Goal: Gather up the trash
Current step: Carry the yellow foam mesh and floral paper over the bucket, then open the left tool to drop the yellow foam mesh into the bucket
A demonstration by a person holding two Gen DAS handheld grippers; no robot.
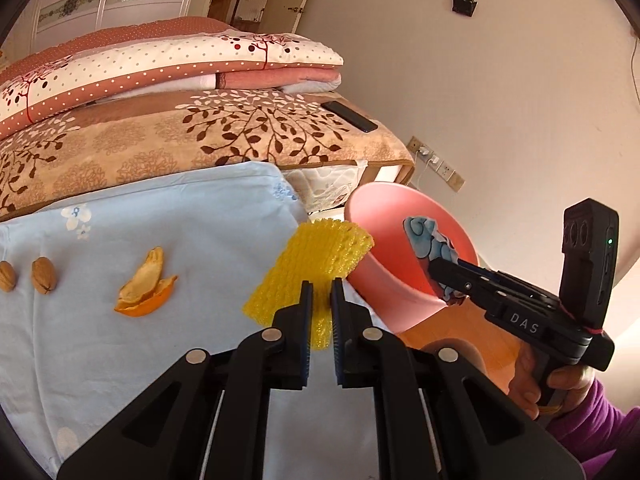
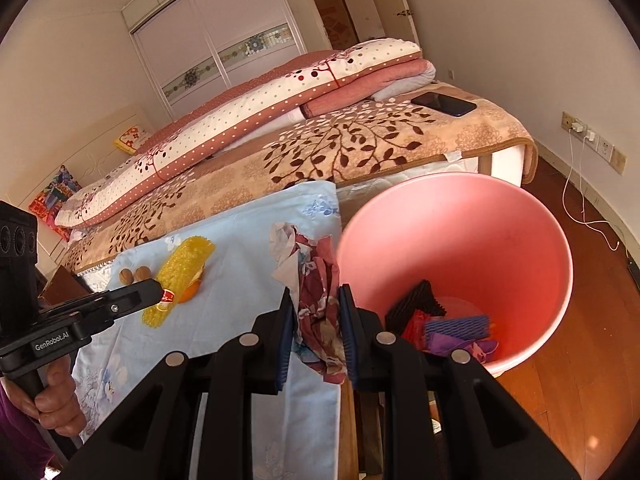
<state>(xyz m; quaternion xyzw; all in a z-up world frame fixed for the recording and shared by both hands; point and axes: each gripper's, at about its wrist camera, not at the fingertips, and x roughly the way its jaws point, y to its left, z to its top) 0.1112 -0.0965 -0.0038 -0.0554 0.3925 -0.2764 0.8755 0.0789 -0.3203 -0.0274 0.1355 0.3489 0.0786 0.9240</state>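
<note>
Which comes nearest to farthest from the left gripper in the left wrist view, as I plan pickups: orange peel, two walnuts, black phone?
1. Orange peel, on the blue cloth, left of the left gripper.
2. Two brown walnuts, far left, side by side.
3. Black phone, up on the bed.

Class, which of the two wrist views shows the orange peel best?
The left wrist view: the orange peel lies whole and unobstructed on the blue cloth. In the right wrist view only a small orange bit shows, mostly hidden behind the yellow foam net.
</note>
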